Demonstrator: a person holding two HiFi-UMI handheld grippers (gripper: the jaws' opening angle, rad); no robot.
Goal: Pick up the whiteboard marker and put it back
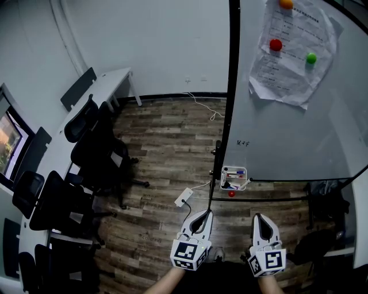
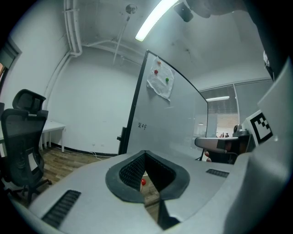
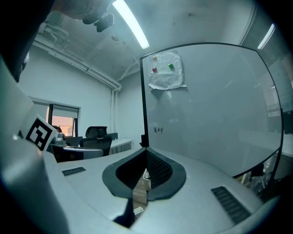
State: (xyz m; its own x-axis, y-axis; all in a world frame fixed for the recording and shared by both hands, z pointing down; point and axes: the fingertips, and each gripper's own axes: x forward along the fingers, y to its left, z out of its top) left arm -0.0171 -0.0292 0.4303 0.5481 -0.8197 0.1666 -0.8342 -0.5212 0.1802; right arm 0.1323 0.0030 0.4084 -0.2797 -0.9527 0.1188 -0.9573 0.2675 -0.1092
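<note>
Wood-plank floor (image 1: pixel 167 143) covers the room. A large whiteboard (image 1: pixel 287 132) in a black frame stands at the right of the head view, its surface mostly bare apart from a short handwritten mark (image 1: pixel 243 143) near its left edge. A long white desk (image 1: pixel 109 80) runs along the left wall, with several black office chairs (image 1: pixel 95 149) drawn up beside it. A crumpled paper sheet (image 1: pixel 293 63) hangs high on the board, pinned by an orange magnet (image 1: pixel 286 3), a red magnet (image 1: pixel 276 45) and a green magnet (image 1: pixel 311 57). The left gripper (image 1: pixel 205 212) and the right gripper (image 1: pixel 258 217) are held side by side at the bottom of the head view, both pointing toward the board's lower left corner and well short of it. Each gripper's own view shows its jaws together at the tips with nothing between them (only floor shows through the gap behind the tips). A small white holder (image 1: pixel 244 170) is fixed at the board's lower left corner; the whiteboard marker (image 1: pixel 232 173) lies inside it among other markers, untouched by either tool. A white power strip (image 1: pixel 184 197) lies on the floor to the left of the holder, with a cable leading off it. A small red round object (image 1: pixel 232 194) sits just below the holder.
</note>
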